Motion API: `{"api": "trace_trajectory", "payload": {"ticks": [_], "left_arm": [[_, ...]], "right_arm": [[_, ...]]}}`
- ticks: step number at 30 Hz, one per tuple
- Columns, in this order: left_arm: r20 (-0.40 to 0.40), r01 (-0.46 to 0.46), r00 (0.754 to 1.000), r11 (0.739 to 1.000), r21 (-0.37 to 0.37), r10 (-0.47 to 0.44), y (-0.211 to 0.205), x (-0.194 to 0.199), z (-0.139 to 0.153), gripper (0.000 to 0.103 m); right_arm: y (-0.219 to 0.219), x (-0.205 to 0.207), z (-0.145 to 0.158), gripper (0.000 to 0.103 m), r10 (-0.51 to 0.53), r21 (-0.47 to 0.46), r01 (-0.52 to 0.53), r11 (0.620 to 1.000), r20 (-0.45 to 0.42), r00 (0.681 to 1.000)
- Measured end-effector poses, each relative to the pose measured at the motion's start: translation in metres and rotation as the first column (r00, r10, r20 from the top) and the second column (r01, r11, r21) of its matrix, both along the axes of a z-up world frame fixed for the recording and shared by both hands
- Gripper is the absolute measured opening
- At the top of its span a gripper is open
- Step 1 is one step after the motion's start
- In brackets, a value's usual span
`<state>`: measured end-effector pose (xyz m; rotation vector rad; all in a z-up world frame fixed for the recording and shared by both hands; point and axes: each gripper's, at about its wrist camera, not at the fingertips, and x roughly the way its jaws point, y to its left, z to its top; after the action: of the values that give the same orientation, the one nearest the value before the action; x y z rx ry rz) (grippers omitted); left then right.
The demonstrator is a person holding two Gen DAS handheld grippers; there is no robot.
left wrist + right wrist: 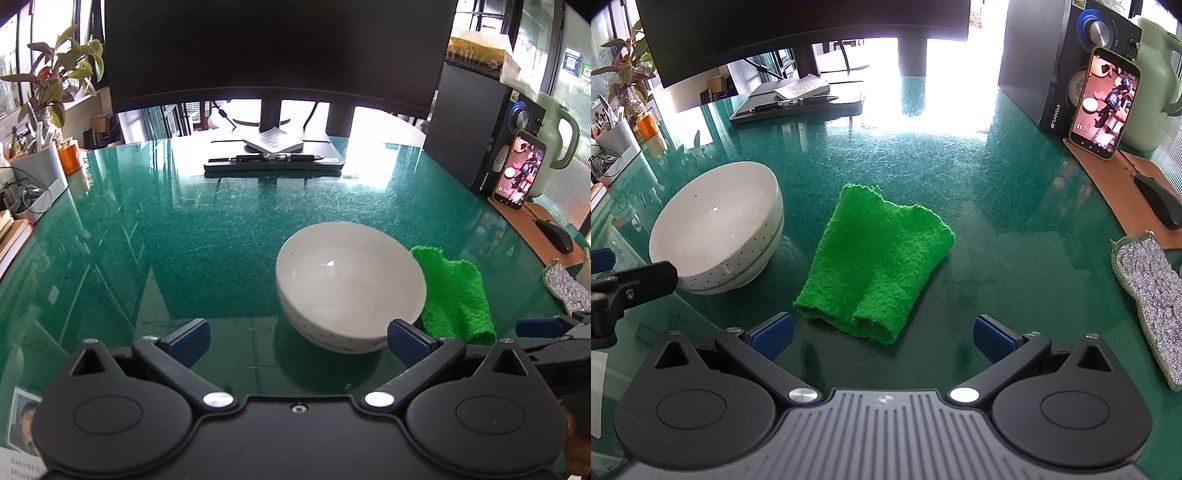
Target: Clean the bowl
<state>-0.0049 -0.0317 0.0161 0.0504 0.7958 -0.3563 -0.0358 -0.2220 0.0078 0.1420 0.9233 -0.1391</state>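
The left gripper (297, 338) has a matte black body: two rounded lobes, each with a shallow oval recess, and a triangular cut-out above each. Two black link arms run from shiny silver pivot caps out to blue pads (190, 338) on the jaws, with small silver screws at the outer joints. A small screw sits mid-body on the smooth front edge.

The right gripper (882, 334) is the same build in black, with blue pads (774, 332) and silver caps, but its centre carries a grey ribbed plate with a small mark at the top.
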Motion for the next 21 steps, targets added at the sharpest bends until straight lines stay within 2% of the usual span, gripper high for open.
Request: {"api": "trace_trajectory", "payload": {"ticks": [9,21], "left_arm": [[-0.038,-0.014,0.999,0.999,-0.050,0.012,-0.002,0.016,0.000,0.103],[-0.006,-0.050,0.999,0.997,-0.061,0.050,0.010,0.012,-0.001,0.103]], "right_arm": [[-0.006,-0.001,-0.002,0.103,-0.018,0.007,0.018,1.000,0.003,1.000],[-0.011,0.005,-0.008,0.103,-0.027,0.017,0.027,0.999,0.008,1.000]]}}
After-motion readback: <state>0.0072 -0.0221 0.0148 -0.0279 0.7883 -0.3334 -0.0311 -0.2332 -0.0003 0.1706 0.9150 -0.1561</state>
